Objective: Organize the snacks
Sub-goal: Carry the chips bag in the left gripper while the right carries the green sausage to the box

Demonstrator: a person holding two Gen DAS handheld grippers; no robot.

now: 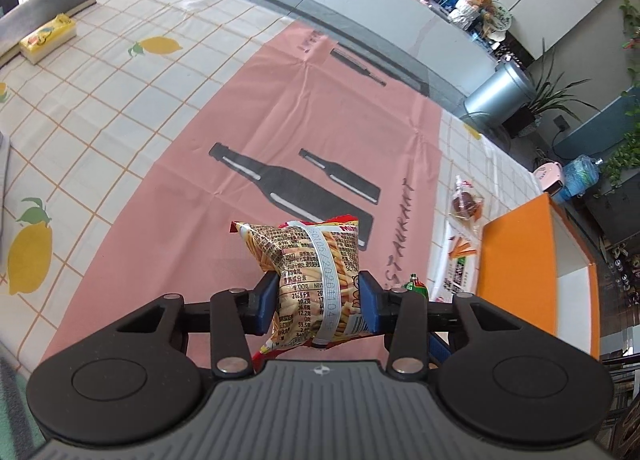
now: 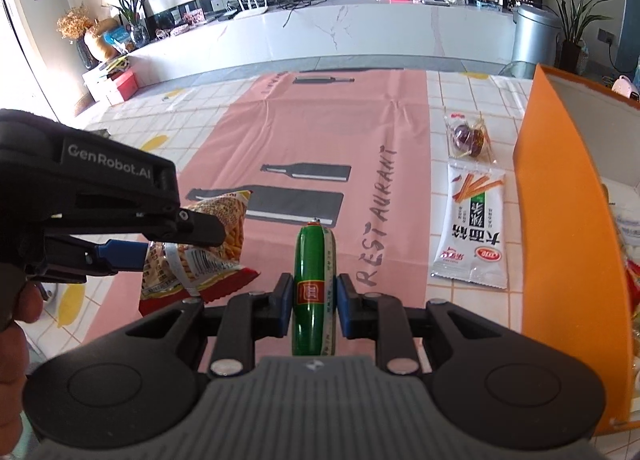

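Note:
My left gripper [image 1: 319, 302] is shut on a red and yellow bag of stick snacks [image 1: 316, 272] and holds it above the pink cloth. The same bag [image 2: 208, 248] and left gripper [image 2: 182, 234] show at the left of the right wrist view. My right gripper [image 2: 311, 306] is shut on a green sausage stick [image 2: 312, 288], held lengthwise between the blue pads. A white snack packet [image 2: 472, 228] and a clear packet with dark fruit [image 2: 468, 136] lie on the table beside the orange box [image 2: 560, 200].
The orange box [image 1: 520, 268] stands at the right table edge with packets inside. A pink cloth with bottle prints [image 2: 320, 140] covers the table middle. A yellow tissue pack [image 1: 48, 36] and a dark book [image 1: 44, 8] lie at the far left.

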